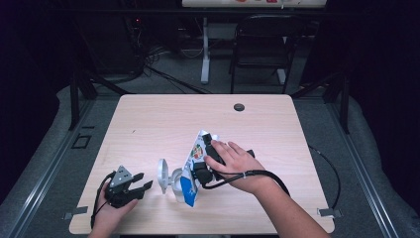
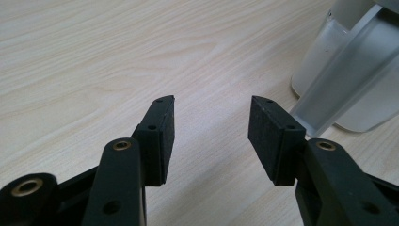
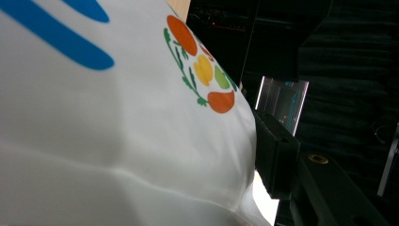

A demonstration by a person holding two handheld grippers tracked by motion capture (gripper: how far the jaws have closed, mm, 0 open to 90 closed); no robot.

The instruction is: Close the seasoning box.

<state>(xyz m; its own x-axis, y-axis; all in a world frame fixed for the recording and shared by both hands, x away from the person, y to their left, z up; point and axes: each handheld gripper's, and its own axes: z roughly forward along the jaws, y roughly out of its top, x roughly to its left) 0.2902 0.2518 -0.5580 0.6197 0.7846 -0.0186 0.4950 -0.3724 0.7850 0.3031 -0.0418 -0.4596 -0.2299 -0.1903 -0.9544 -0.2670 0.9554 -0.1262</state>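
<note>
A white pouch point(image 1: 194, 166) with blue marks and a fruit print stands tilted near the table's front middle, its lower end by a clear cup point(image 1: 177, 182). A white round piece point(image 1: 162, 174) stands against the cup's left side. My right gripper point(image 1: 202, 156) is shut on the pouch from the right, under the person's hand. In the right gripper view the pouch point(image 3: 117, 117) covers the left jaw, and the right pad point(image 3: 275, 150) presses on its side. My left gripper point(image 1: 143, 181) rests open at the front left, nothing between its pads point(image 2: 162, 136); the cup point(image 2: 348, 70) is just beyond.
The light wooden table point(image 1: 163, 119) has a dark cable hole point(image 1: 239, 107) near its far edge. A black cable point(image 1: 327, 163) trails off the right side. A folding chair point(image 1: 265, 39) and a desk leg point(image 1: 205, 49) stand behind the table.
</note>
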